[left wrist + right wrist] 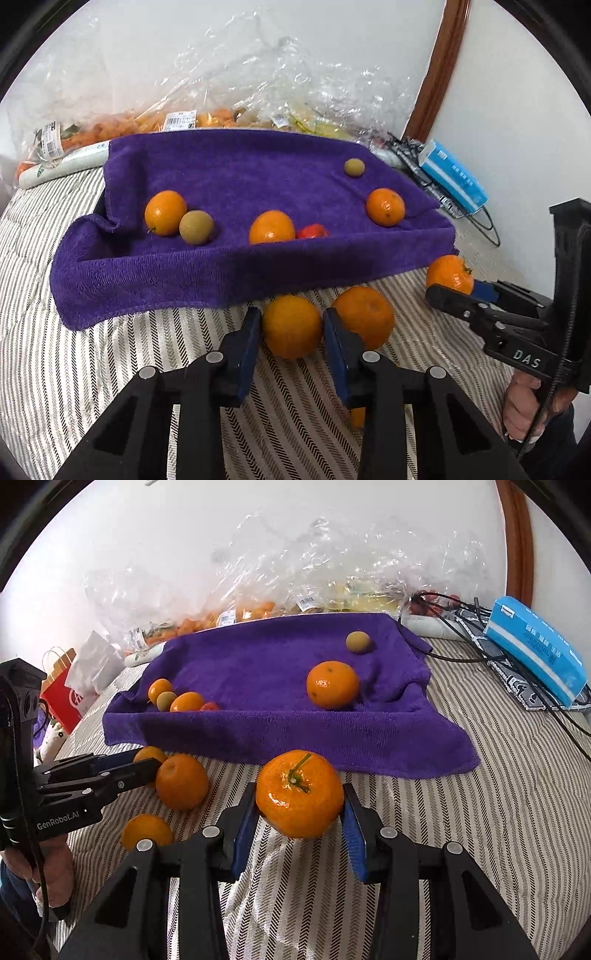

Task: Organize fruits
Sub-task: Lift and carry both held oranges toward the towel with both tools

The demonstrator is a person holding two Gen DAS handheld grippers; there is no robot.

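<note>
On the striped bed cover point(480, 812), in front of the purple towel point(258, 177) draped like a tray, both grippers work loose oranges. The left gripper point(291, 328) has its jaws drawn in against an orange point(291, 325) lying just short of the towel's edge, beside a second orange point(365, 317). The right gripper point(300, 805) clamps a stemmed orange point(299, 794), stalk up, apparently ready to lift over the fold. Several fruits already sit on the towel, so it seems to be the collecting place.
</note>
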